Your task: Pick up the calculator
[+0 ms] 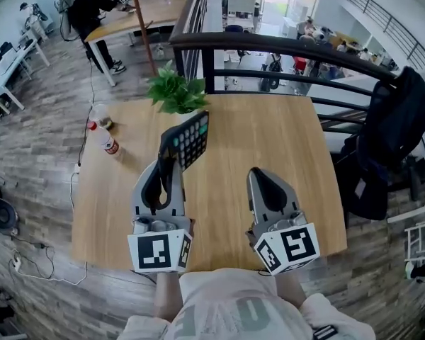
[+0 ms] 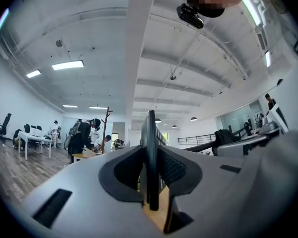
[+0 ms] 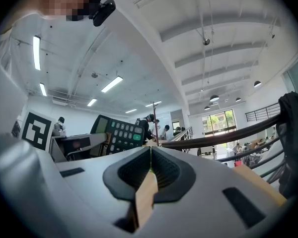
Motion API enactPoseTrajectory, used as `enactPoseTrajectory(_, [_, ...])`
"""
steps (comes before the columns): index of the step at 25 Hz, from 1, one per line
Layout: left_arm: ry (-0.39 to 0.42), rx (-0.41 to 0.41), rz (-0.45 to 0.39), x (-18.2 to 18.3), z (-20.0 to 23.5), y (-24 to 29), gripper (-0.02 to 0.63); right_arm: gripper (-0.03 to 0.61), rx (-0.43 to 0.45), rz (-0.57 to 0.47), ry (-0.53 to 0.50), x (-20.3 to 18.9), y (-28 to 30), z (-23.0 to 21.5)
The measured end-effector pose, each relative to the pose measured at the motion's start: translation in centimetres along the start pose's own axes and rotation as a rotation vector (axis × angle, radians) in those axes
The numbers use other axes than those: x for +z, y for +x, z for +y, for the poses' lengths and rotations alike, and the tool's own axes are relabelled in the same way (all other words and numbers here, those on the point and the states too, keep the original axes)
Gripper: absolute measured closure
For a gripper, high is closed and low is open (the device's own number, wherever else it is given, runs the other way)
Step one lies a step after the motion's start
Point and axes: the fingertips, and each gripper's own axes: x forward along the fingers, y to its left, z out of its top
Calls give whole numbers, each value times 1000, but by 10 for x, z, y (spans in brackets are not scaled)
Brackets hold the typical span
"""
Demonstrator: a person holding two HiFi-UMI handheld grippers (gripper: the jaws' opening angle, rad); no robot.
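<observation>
Head view, left tongs (image 1: 171, 159) gripping calculator (image 1: 190, 137), bottle (image 1: 106, 139) on table (image 1: 276, 144)

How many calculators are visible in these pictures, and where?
1. The calculator is clamped on edge between the fingers of the left gripper, above the wooden table, near the plant. No second one shows.

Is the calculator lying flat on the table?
No, the left gripper holds the calculator up on its edge, off the table.
</observation>
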Motion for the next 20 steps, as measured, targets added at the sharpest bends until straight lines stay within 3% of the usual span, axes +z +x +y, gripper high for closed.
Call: enactPoseTrajectory(20, [7,-11,-5,1,-3,-4,538,560,-43,26,-36,-7,-4,-2])
